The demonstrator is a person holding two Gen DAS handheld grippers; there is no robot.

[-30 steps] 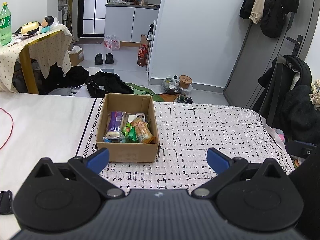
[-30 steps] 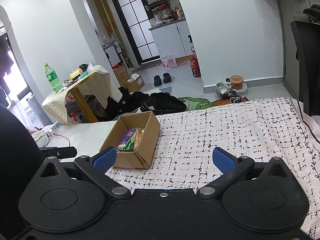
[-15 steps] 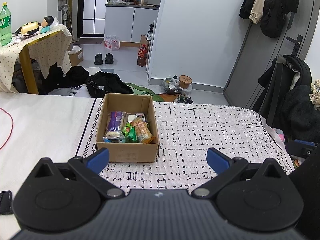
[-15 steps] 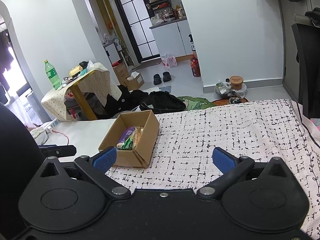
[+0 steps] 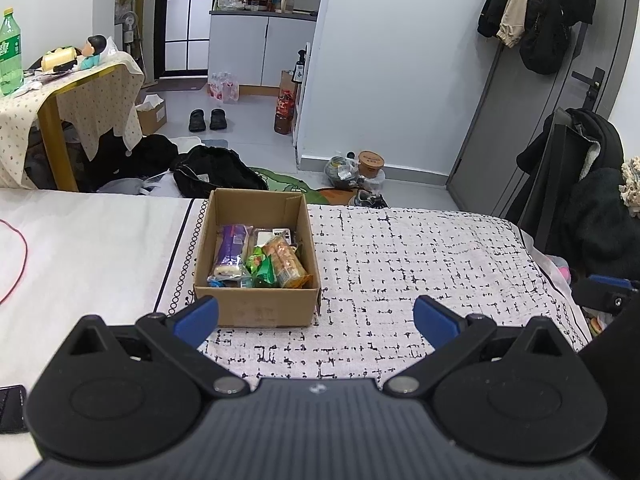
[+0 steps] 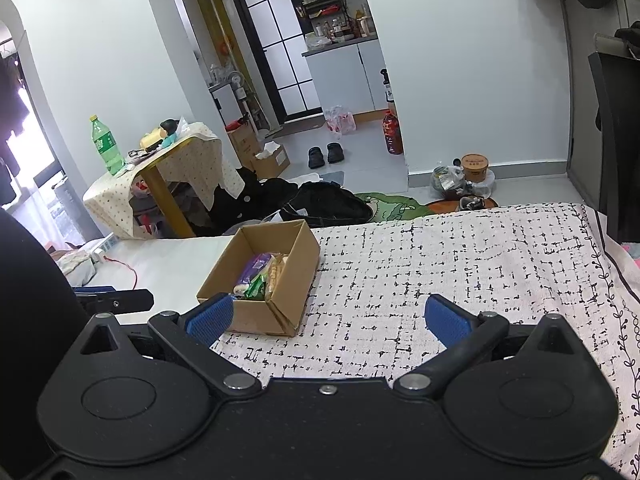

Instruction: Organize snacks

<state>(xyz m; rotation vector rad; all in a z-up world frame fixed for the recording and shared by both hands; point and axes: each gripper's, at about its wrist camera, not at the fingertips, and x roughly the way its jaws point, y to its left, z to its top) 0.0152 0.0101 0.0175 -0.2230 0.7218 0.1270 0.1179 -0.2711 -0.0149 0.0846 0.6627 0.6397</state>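
A brown cardboard box [image 5: 256, 312] sits on the patterned bedspread [image 5: 400, 264] and holds several snack packets: a purple one [image 5: 230, 246], a green one [image 5: 260, 268] and an orange one [image 5: 286, 262]. My left gripper [image 5: 316, 320] hovers open just in front of the box, with nothing between its blue pads. The right wrist view shows the same box [image 6: 288, 280] to the left, and my right gripper [image 6: 326, 318] open and empty over the bedspread [image 6: 440, 256].
A red cable [image 5: 18, 256] lies on the white sheet at the left, and a phone [image 5: 10, 408] by the near left edge. Beyond the bed are a cloth-covered table [image 5: 60, 92], black bags [image 5: 218, 170] on the floor and a coat-draped chair [image 5: 576, 184].
The right wrist view has shifted slightly, so the box sits a little lower and nearer its left pad. The left gripper has not moved, and both grippers stay open.
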